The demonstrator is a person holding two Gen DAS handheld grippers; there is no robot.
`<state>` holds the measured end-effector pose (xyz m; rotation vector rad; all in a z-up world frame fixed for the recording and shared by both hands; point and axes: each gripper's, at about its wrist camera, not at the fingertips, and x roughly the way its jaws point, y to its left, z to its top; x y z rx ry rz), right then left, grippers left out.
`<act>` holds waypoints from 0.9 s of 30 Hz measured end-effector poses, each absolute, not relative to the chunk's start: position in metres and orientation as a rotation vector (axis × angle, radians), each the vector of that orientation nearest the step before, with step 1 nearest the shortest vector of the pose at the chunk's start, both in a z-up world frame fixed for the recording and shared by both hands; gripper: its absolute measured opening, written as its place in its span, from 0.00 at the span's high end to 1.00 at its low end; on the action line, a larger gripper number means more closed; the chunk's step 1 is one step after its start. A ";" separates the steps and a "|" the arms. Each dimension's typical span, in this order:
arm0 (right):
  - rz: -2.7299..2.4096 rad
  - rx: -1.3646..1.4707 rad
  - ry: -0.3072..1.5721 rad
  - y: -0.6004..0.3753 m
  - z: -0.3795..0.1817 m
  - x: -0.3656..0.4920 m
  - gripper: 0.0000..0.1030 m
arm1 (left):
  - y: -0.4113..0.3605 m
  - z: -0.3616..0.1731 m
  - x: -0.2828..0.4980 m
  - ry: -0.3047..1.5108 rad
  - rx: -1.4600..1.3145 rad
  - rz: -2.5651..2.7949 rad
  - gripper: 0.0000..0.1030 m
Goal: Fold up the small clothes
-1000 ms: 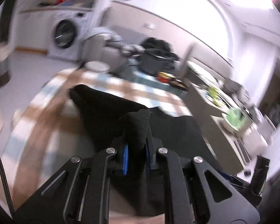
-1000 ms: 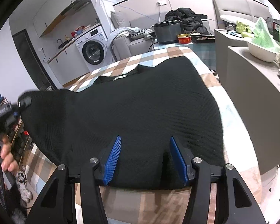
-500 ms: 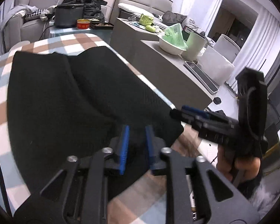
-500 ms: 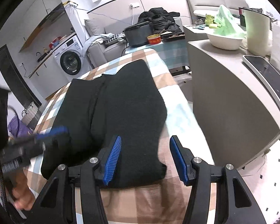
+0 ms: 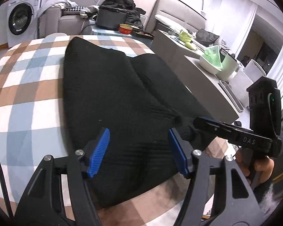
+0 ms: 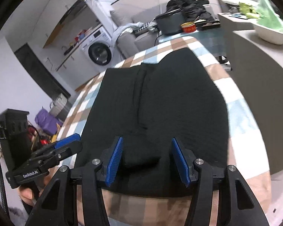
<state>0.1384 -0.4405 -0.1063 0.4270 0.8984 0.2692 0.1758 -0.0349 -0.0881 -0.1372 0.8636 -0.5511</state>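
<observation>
Left hand-held gripper (image 5: 138,150) opening, empty

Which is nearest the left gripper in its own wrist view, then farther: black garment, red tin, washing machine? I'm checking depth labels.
From the left gripper, jaws opening, nothing pinched:
1. Black garment, directly beneath.
2. Red tin, far, ahead.
3. Washing machine, farthest, upper left.

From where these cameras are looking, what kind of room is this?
Most likely a small lived-in apartment with living room and laundry corner in one space: a front-loading washing machine under a counter, a grey sofa heaped with clothes, and a checked tablecloth with a black garment spread on it.
</observation>
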 end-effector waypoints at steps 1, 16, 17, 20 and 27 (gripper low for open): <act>0.285 0.434 0.911 -0.438 -0.109 0.141 0.46 | -0.031 -0.090 0.175 0.862 -0.128 -0.542 0.40; 0.393 0.425 0.885 -0.438 -0.092 0.149 0.56 | -0.034 -0.136 0.155 0.981 0.026 -0.535 0.40; 0.407 0.418 0.883 -0.435 -0.092 0.153 0.56 | -0.035 -0.135 0.155 0.981 0.025 -0.537 0.40; 0.460 0.392 0.934 -0.421 -0.101 0.177 0.56 | -0.032 -0.136 0.153 0.974 0.022 -0.544 0.40; 0.471 0.437 1.031 -0.411 -0.128 0.196 0.89 | -0.021 -0.129 0.151 0.965 -0.053 -0.568 0.40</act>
